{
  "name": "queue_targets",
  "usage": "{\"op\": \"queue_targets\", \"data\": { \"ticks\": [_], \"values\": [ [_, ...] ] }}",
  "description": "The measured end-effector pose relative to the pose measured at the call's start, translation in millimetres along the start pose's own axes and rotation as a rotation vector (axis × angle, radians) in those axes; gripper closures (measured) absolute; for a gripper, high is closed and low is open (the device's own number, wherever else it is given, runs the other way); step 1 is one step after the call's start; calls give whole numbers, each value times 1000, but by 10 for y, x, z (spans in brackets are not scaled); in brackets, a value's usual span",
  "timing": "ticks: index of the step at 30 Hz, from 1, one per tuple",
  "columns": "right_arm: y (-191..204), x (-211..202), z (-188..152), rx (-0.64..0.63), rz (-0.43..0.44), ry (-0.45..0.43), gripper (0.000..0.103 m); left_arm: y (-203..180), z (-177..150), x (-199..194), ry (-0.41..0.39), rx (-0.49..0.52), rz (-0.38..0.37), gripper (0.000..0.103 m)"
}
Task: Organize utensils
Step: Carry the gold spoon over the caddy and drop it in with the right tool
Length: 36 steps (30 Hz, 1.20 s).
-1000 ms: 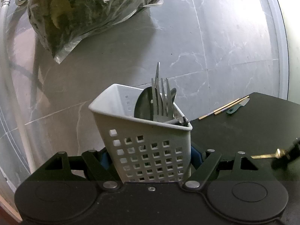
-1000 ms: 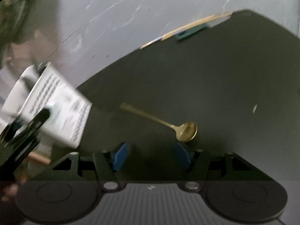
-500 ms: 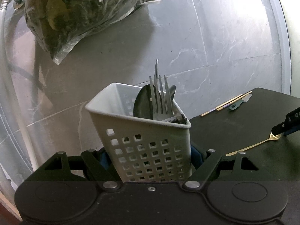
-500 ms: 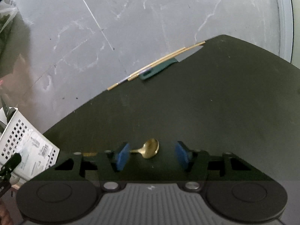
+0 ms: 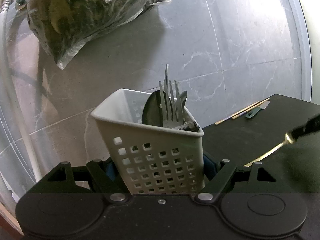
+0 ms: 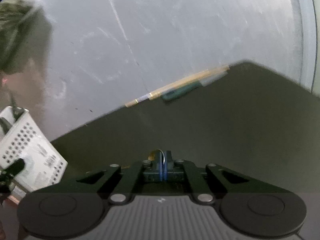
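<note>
My left gripper [image 5: 160, 166] is shut on a white perforated utensil caddy [image 5: 158, 154], its blue pads pressing both sides. A fork [image 5: 170, 102] and a large spoon [image 5: 152, 110] stand in the caddy. In the right wrist view, my right gripper [image 6: 163, 164] is shut on the bowl of a gold spoon [image 6: 155, 153] over the black table [image 6: 220, 130]. In the left wrist view, that gripper [image 5: 296, 135] shows at the right edge, and the gold spoon [image 5: 268, 154] slopes down from it toward the table. The caddy [image 6: 30, 152] is at the left.
Wooden chopsticks [image 6: 176, 86] and a green-handled knife [image 6: 180, 92] lie along the table's far edge; the left wrist view shows them too [image 5: 242, 112]. A plastic bag of greens [image 5: 86, 14] and a white hose [image 5: 12, 80] sit against grey marble tiles.
My right gripper came down over the gold spoon and shut on its bowl. The spoon's bowl end has risen. The left gripper and caddy have stayed put.
</note>
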State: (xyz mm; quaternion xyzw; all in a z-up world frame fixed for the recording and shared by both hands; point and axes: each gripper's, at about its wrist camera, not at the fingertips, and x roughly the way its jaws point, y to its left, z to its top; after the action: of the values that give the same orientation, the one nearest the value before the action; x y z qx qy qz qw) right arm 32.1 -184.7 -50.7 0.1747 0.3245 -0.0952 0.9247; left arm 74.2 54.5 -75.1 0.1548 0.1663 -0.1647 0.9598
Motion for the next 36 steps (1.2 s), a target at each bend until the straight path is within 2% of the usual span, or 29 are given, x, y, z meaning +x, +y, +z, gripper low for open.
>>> {"op": "queue_targets", "data": {
  "ticks": [4, 9, 15, 20, 23, 29, 33, 36],
  "values": [
    [237, -206, 261, -143, 1, -49, 102, 3, -8, -5, -5, -13, -1, 22],
    [527, -335, 454, -307, 11, -62, 102, 11, -22, -19, -10, -21, -2, 22],
    [796, -381, 489, -401, 22, -64, 102, 33, -41, -47, -15, -23, -11, 22],
    [983, -501, 566, -487, 25, -101, 102, 50, -54, -56, -19, -20, -19, 22],
    [1132, -621, 689, -545, 25, -139, 102, 54, -56, -55, -22, -21, -20, 22],
    [1498, -1115, 1041, -664, 61, -277, 102, 55, -66, -54, -27, -27, -21, 23],
    [1790, -1480, 1235, -742, 122, -389, 102, 45, -68, -62, -30, -30, -20, 23],
    [2008, -1641, 1299, -796, 187, -439, 102, 47, -71, -68, -31, -32, -22, 23]
  ]
}}
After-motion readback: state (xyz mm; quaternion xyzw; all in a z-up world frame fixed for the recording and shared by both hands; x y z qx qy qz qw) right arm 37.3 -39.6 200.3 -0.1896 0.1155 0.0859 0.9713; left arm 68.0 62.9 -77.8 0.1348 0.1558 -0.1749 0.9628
